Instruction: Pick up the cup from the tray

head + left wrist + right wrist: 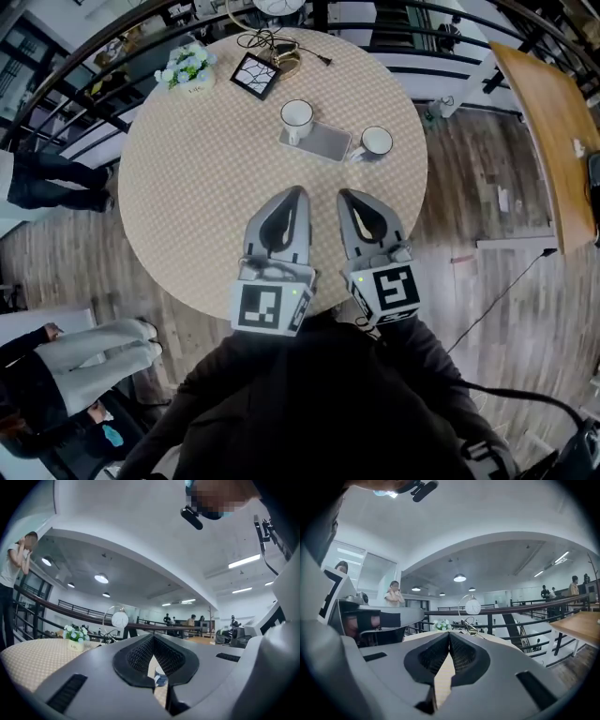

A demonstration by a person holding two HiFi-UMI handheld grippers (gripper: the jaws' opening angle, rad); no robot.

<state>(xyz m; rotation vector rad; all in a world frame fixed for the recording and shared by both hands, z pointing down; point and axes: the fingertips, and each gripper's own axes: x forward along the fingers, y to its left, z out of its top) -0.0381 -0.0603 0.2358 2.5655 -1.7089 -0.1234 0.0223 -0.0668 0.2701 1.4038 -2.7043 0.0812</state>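
Note:
A white cup (297, 114) stands on the left end of a small grey tray (325, 142) on the round table's far side. A second white cup (377, 142) sits on the table just right of the tray. Both grippers hover side by side over the near part of the table, well short of the tray. My left gripper (298, 193) is shut with nothing in it, and a cup (159, 678) shows through the slit below its tips (153, 637). The right gripper (345, 196) is also shut and empty, its jaws meeting at the tips (449, 633).
At the table's far edge are a flower pot (187, 67), a black-framed square (255, 75) and coiled cables (272, 42). A wooden table (553, 122) stands to the right. A railing curves behind, and people stand at the left.

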